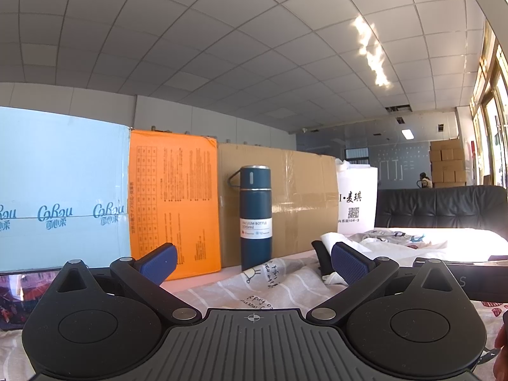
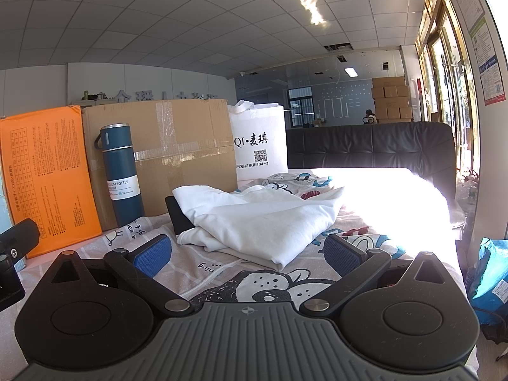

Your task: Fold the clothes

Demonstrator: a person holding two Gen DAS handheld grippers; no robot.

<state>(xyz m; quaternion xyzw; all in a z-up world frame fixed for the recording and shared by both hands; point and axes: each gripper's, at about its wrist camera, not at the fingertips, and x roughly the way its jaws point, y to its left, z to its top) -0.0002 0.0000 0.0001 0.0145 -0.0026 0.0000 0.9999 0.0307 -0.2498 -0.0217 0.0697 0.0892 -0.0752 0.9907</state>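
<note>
A white garment lies loosely folded on the cartoon-print sheet, with a black piece under its left side. My right gripper is open and empty, just in front of the garment's near edge. My left gripper is open and empty, low over the sheet, to the left of the garment. In the left wrist view only an edge of the white garment and the black piece show, behind the right finger.
A blue vacuum bottle stands at the back against a cardboard box. An orange box, a light blue box, a white bag and a black sofa line the back. A phone lies at left.
</note>
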